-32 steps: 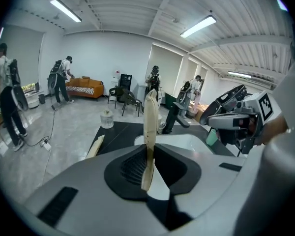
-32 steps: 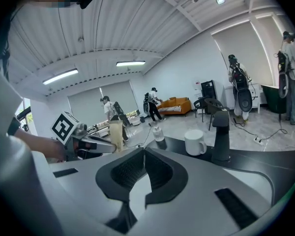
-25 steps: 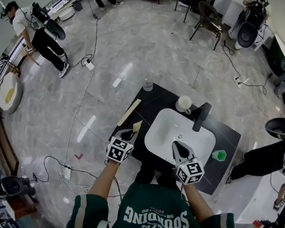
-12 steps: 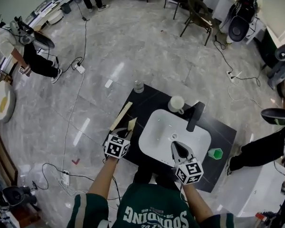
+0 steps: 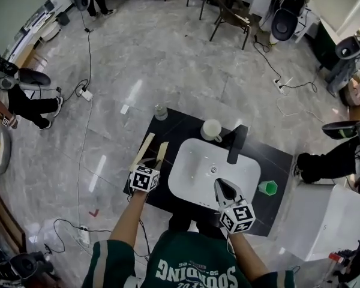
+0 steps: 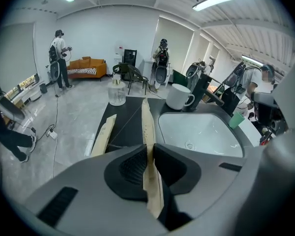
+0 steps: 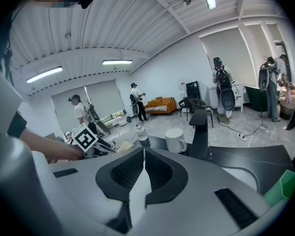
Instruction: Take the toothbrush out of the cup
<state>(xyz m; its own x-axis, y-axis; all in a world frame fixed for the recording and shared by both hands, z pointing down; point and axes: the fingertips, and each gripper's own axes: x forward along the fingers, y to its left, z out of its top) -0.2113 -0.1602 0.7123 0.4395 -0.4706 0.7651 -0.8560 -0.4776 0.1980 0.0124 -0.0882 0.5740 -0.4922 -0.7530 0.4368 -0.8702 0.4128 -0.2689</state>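
My left gripper (image 5: pixel 151 162) is shut on a long tan wrapped toothbrush (image 5: pixel 161 152), which runs forward between its pads (image 6: pixel 147 127) over the black counter (image 5: pixel 183 128), left of the sink. A second tan pack (image 5: pixel 143 150) lies beside it on the counter (image 6: pixel 103 134). The white cup (image 5: pixel 211 129) stands behind the sink by the faucet, and it also shows in the left gripper view (image 6: pixel 179 96). My right gripper (image 5: pixel 226 188) hovers over the sink's near rim, shut with nothing between its jaws (image 7: pixel 144 154).
A white sink (image 5: pixel 189 182) fills the counter's middle, with a black faucet (image 5: pixel 236 143) behind it. A green cup (image 5: pixel 267 188) stands at the right and a glass jar (image 5: pixel 161 111) at the far left corner. Cables, chairs and people occupy the floor around.
My left gripper has come down and forward with the toothbrush, which now lies alongside the second pack. The right gripper has shifted only slightly.
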